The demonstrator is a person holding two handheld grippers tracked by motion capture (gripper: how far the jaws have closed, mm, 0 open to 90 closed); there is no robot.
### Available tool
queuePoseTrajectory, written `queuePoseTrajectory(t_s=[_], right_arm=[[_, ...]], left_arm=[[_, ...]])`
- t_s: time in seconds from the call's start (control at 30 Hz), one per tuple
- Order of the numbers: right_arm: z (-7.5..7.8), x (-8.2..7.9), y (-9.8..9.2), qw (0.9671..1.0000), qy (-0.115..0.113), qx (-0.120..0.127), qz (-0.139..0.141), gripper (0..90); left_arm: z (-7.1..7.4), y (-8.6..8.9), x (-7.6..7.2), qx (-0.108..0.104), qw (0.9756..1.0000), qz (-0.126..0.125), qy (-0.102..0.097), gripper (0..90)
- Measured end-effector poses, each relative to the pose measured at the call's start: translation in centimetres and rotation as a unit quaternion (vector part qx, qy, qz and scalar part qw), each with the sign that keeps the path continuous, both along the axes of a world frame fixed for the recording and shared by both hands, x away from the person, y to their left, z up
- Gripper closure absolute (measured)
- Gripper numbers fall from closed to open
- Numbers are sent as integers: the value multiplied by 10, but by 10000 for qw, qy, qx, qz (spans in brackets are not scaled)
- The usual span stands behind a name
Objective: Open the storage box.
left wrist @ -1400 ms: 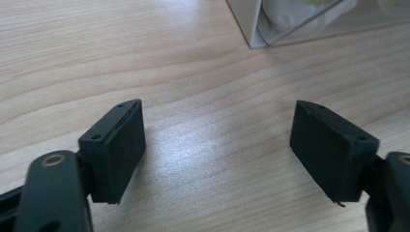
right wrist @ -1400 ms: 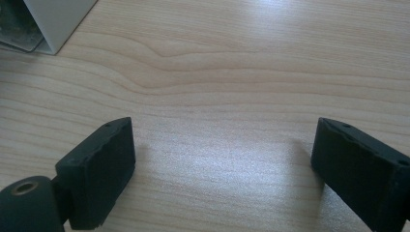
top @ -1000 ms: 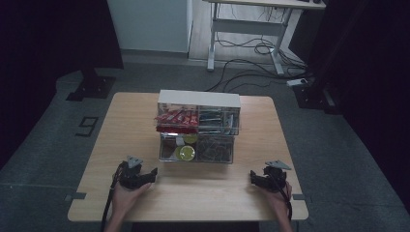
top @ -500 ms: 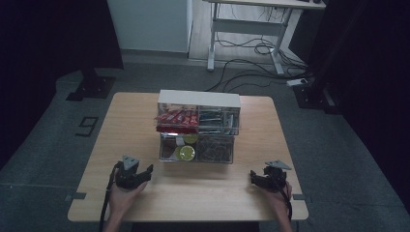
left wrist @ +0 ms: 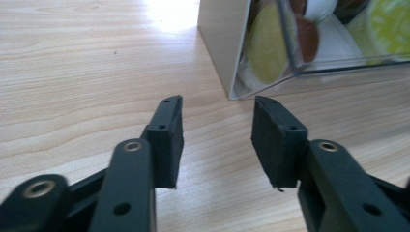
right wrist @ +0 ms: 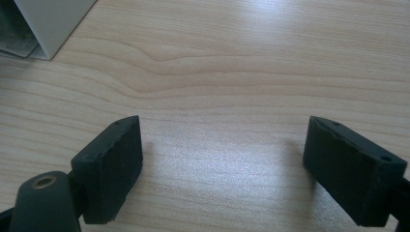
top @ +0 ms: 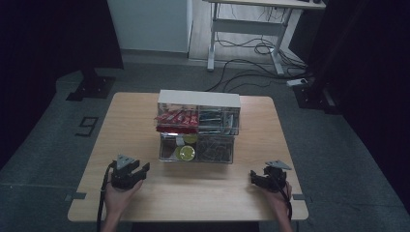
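Left gripper lifted slightly, its fingers narrowed on nothing.

High view: the left gripper is seen a little higher than before; the drawer unit holds red packets above, a yellow-green lid below. Left gripper view: fingers part-open, just closing, empty, near the unit's corner. Right gripper view: fingers are spread wide over bare surface.

Place: a lab or test room
Floor: grey carpet with tape marks
Furniture: one wooden desk, a white frame table behind
Wiring: loose cables across the floor
Surroundings: dark curtains
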State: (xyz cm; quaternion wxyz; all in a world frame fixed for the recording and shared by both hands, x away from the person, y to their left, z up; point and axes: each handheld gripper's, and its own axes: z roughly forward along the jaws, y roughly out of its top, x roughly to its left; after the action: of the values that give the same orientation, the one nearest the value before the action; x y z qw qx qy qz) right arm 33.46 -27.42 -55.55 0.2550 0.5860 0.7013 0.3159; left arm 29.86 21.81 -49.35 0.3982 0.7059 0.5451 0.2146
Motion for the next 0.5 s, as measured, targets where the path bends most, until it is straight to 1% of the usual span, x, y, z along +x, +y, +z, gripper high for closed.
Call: queuePoseTrajectory(t_s=[0.13,0.2,0.23,0.3,0.33,0.37,0.5], right_arm=[[0,0,0,10000,0,0,0,141],[0,0,0,10000,0,0,0,141],[0,0,0,10000,0,0,0,141],[0,0,0,10000,0,1,1,140],[0,0,0,10000,0,1,0,141],[0,0,0,10000,1,2,0,141],[0,0,0,10000,0,1,0,141]], left_arm=[[5,0,-3,-7,10000,-17,-74,615],[8,0,-6,-15,9999,-28,-156,627],[11,0,-8,-46,9997,-19,-226,657],[13,0,-9,-68,9997,-18,-251,674],[14,1,-10,-87,9995,-29,-290,701],[17,1,-12,-96,9993,-47,-368,715],[21,1,-15,-147,9990,-63,-429,786]])
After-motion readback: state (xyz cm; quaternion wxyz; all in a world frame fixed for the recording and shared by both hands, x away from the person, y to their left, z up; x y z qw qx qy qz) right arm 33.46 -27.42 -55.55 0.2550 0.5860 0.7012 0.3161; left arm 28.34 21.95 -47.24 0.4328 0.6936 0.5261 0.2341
